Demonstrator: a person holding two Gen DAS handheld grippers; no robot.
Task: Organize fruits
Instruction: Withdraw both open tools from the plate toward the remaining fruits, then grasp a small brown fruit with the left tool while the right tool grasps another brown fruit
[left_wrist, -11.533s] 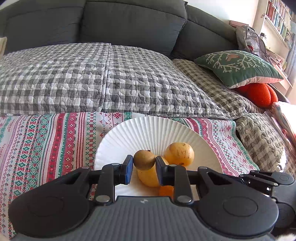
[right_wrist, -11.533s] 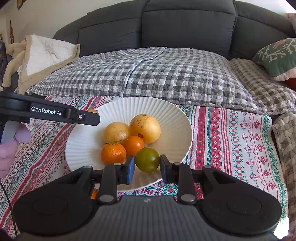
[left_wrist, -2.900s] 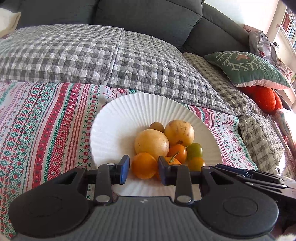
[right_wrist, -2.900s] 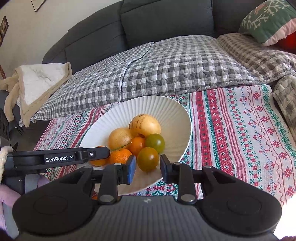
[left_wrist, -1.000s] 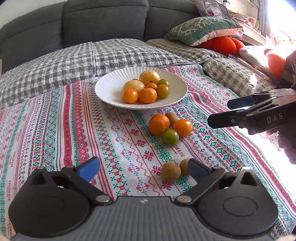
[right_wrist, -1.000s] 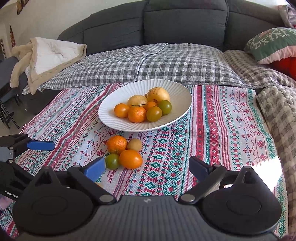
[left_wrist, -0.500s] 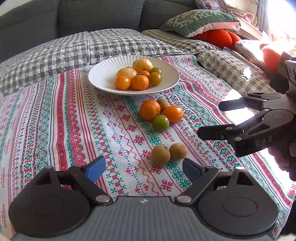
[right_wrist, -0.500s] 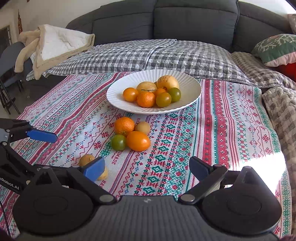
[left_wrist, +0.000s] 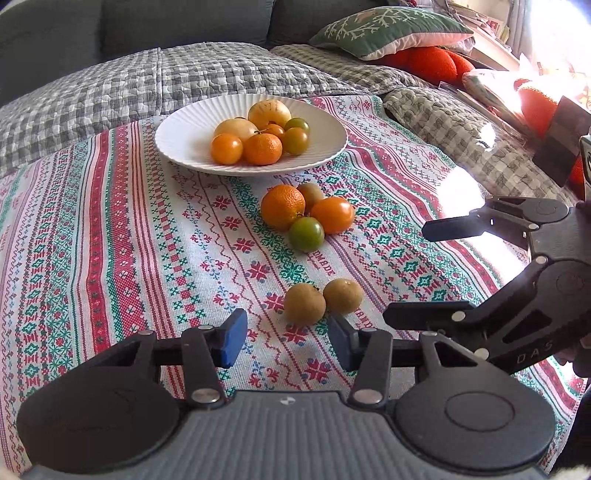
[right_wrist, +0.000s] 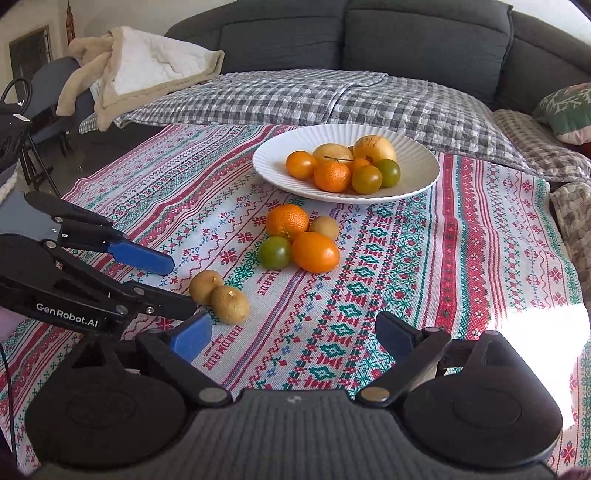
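Showing only rightward, a beige blanket (right_wrist: 147, 70) flanks both spread grippers (left_wrist: 286, 341) (right_wrist: 293, 332).

White plate (left_wrist: 325, 147) holds seven-odd fruits; four loose fruits (left_wrist: 306, 214) clustered just beside; two brown fruits (left_wrist: 321, 301) touching, nearer.

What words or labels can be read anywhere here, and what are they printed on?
"GenRobot.AI": white print on the black left gripper, seen in the right wrist view.
"DAS": faint letters on the black right gripper, seen in the left wrist view.
Woven lettering on the striped red, green and white tablecloth: too distorted to read for certain.
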